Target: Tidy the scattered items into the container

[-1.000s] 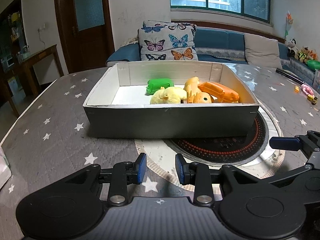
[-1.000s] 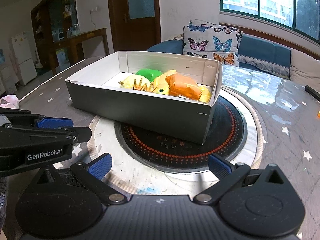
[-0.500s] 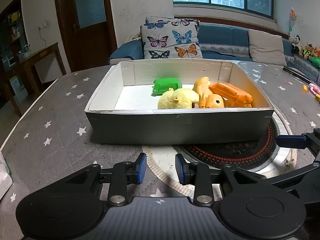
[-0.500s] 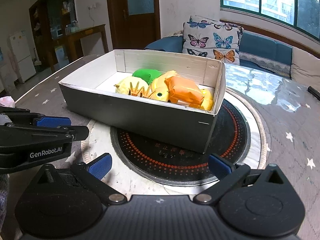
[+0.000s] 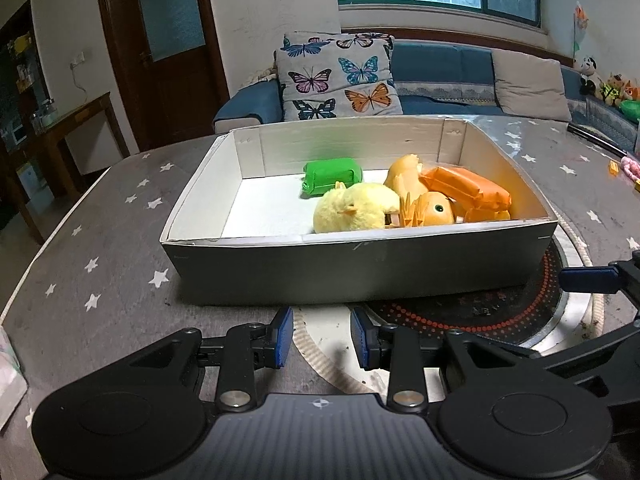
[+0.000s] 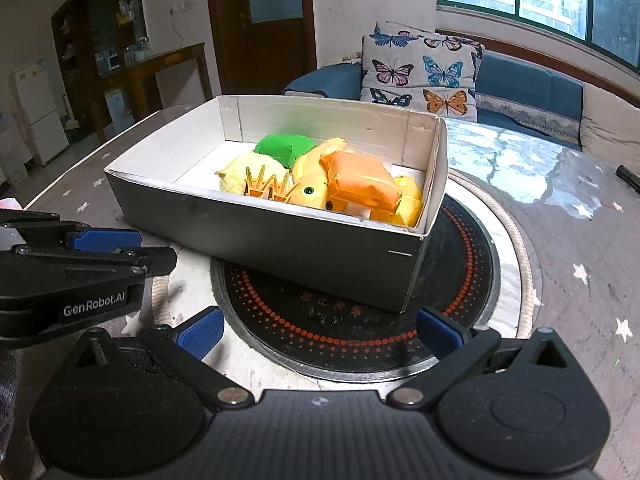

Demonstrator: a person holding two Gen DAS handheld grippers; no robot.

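A grey cardboard box (image 5: 360,264) with a white inside stands on the table, partly over a round black hotplate (image 6: 360,320). Inside lie a green toy (image 5: 332,176), a fluffy yellow chick (image 5: 356,212), a yellow-orange toy with a spiky comb (image 5: 428,212) and an orange block-shaped toy (image 5: 468,188). The box also shows in the right wrist view (image 6: 280,236). My left gripper (image 5: 322,338) hangs just before the box's near wall, jaws narrowly apart and empty. My right gripper (image 6: 318,330) is wide open and empty over the hotplate.
The table has a grey cloth with white stars (image 5: 100,264). Small toys lie at its far right edge (image 5: 628,168). Something white (image 5: 8,376) lies at the left edge. A blue sofa with a butterfly cushion (image 5: 340,76) stands behind the table.
Both grippers have moved closer to the box, which now looms larger in both views. The jaws have not changed. The toys have not moved.
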